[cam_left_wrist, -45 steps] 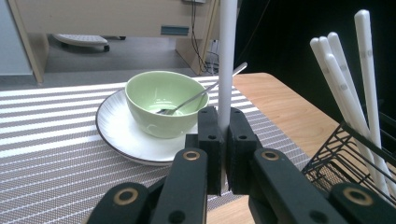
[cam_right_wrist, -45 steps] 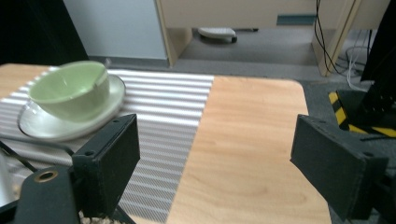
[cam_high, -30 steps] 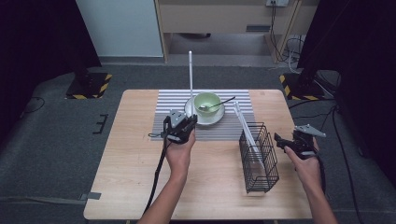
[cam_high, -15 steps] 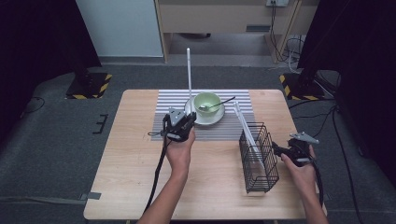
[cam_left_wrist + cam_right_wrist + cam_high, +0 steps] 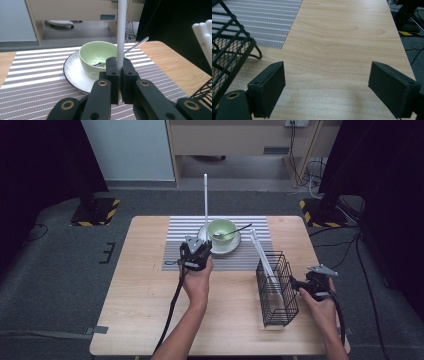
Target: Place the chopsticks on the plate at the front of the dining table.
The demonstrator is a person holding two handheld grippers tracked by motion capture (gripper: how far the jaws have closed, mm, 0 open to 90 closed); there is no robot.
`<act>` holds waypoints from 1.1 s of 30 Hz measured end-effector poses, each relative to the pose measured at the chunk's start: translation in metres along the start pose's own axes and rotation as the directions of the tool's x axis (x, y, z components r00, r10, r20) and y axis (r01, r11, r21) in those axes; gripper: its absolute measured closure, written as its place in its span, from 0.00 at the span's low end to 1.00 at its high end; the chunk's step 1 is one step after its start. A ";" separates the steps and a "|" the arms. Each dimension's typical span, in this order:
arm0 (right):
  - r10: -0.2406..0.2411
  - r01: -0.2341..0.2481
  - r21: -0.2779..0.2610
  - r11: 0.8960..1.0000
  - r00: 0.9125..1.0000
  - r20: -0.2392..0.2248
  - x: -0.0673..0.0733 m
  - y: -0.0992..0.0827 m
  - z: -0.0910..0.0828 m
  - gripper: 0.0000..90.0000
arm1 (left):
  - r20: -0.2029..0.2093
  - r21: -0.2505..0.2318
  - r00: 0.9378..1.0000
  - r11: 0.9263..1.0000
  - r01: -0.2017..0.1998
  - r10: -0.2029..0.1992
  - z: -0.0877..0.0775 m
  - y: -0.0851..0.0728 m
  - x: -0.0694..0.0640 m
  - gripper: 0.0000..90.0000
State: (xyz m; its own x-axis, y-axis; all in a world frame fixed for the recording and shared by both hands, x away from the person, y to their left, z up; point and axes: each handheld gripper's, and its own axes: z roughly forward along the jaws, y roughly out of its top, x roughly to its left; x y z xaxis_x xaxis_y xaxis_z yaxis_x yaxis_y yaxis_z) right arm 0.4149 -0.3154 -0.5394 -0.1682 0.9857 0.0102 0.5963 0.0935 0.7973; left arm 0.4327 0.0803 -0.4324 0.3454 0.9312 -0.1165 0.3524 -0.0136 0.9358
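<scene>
The left claw (image 5: 203, 245), near the middle of the high view, is clamped on a slim white rod (image 5: 205, 205) that stands upright; in the left gripper view the matte black pads (image 5: 112, 75) pinch its smooth round shaft. Just beyond it, a glossy pale-green bowl (image 5: 222, 229) sits on a white plate (image 5: 227, 247) with a dark rim and holds a metal spoon (image 5: 234, 232). Both rest on a grey-and-white striped woven mat (image 5: 175, 237). At lower right, a black wire basket (image 5: 278, 292) holds more white rods (image 5: 265, 262) that lean out of it. The right claw (image 5: 293, 284), its pads apart and holding nothing, hovers just beside the basket over the pale wood-grain worktop (image 5: 140, 290). No writing is readable.
</scene>
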 end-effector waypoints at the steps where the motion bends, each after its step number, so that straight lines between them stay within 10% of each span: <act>1: -0.001 0.001 0.004 1.000 1.000 -0.003 0.000 -0.001 0.001 0.16 | -0.005 0.001 1.000 1.000 -0.003 0.003 0.001 -0.001 0.000 0.96; 33: -0.031 0.031 0.075 0.997 1.000 -0.002 0.001 -0.007 0.009 0.15 | -0.077 0.023 0.997 0.999 -0.025 0.027 0.021 -0.009 -0.001 0.96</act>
State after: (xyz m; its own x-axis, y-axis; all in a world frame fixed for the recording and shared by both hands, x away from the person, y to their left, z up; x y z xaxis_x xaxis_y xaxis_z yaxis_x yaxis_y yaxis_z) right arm 0.4179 -0.3133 -0.5506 -0.1884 0.9820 -0.0135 0.6480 0.1347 0.7497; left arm 0.4478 0.0721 -0.4478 0.2865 0.9559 -0.0650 0.3633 -0.0456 0.9306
